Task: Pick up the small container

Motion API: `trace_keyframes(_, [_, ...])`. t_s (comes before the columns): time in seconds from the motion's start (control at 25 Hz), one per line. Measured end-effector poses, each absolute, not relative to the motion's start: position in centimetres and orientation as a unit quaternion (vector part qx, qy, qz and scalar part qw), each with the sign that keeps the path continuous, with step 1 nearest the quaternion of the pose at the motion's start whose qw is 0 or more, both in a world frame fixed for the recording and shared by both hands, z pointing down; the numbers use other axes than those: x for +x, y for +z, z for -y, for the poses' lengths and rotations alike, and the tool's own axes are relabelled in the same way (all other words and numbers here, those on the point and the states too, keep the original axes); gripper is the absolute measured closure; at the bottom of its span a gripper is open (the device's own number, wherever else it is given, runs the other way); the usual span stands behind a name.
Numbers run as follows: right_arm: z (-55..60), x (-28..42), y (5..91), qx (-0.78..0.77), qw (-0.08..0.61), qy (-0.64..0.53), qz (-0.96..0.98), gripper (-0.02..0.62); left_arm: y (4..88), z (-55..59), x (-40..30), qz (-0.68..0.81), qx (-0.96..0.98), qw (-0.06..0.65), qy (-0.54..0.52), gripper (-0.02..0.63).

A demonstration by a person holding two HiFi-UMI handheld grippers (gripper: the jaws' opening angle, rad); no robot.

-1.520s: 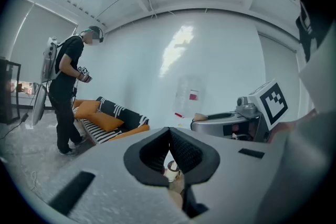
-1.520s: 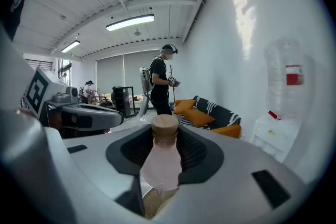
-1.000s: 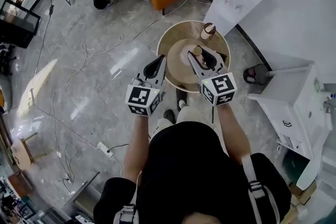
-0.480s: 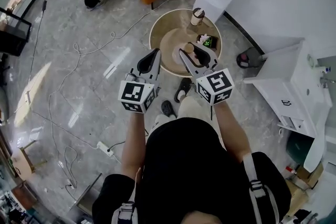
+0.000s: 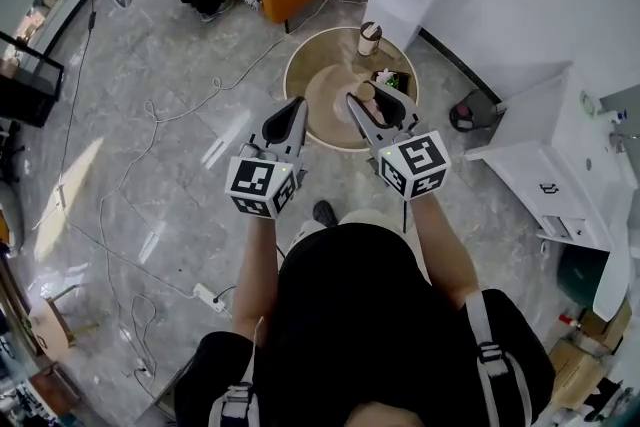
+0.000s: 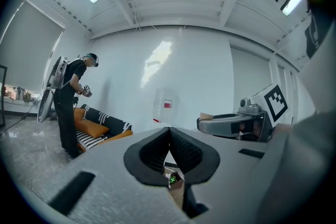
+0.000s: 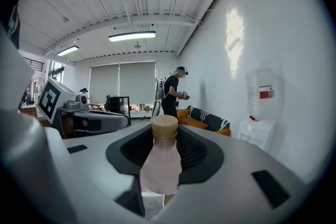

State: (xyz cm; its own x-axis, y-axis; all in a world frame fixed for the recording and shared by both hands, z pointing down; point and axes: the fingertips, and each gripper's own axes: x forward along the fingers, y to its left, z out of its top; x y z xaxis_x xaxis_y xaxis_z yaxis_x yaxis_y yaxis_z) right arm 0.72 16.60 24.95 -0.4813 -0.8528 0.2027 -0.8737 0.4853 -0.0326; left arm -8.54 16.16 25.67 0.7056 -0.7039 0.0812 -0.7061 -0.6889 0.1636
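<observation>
Holding: right gripper [image 5: 368,103] clamps pink cork-capped bottle [image 7: 160,161] above round table [image 5: 300,60]
left gripper [image 5: 296,105]: jaws together, empty, near round table's edge

A pale pink, tan-capped bottle [image 7: 160,162] blocks the jaw gap of the right gripper [image 7: 166,131]; beyond its tips and above lies open air.

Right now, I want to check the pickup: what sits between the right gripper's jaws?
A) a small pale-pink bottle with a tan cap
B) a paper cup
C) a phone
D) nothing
A: in the right gripper view the small pale-pink bottle stands upright between the jaws of the right gripper, which are closed on its sides.
</observation>
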Motion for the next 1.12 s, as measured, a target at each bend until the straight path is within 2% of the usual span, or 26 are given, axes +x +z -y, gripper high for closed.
trace_keyframes(1.12, [-16.8, 4.3, 24.7, 0.525, 0.072, 0.065, 0.846, 0.454, 26.3, -15.5, -5.7, 0.37, 0.923, 0.103, 0.011, 0.589])
